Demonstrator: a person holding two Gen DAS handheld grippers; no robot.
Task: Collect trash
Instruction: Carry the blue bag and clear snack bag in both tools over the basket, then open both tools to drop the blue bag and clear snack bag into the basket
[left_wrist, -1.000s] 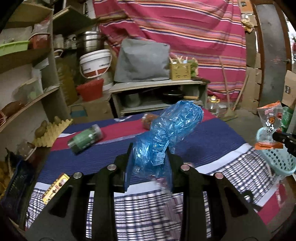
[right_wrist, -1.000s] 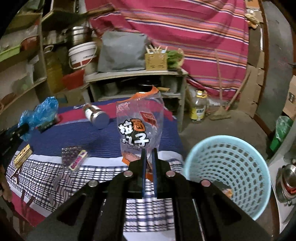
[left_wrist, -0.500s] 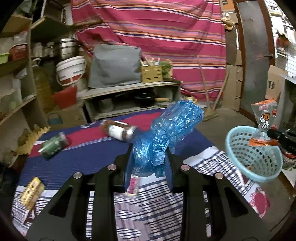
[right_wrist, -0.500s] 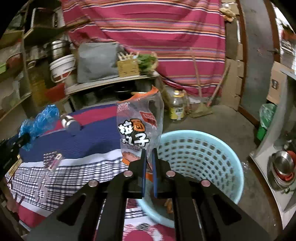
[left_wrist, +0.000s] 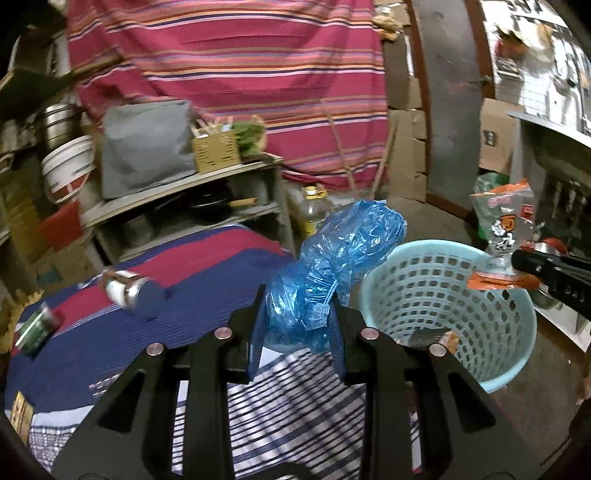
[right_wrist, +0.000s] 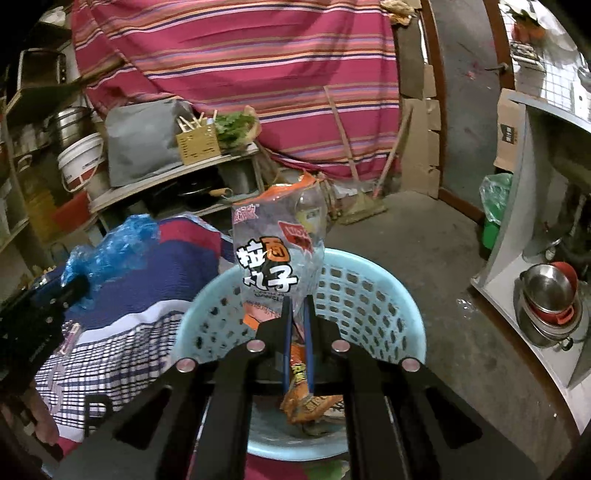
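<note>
Left gripper, jaws clamped on a crumpled blue plastic bag, beside the pale blue basket. Right gripper pinches a clear, orange-trimmed snack wrapper upright, directly over the basket.

A crinkled translucent blue plastic bag is showing bright blue. A clear snack wrapper is carrying orange edges and black-and-white characters. The perforated plastic basket is showing pale blue. The tablecloth is displaying navy, crimson and checked white bands.
</note>
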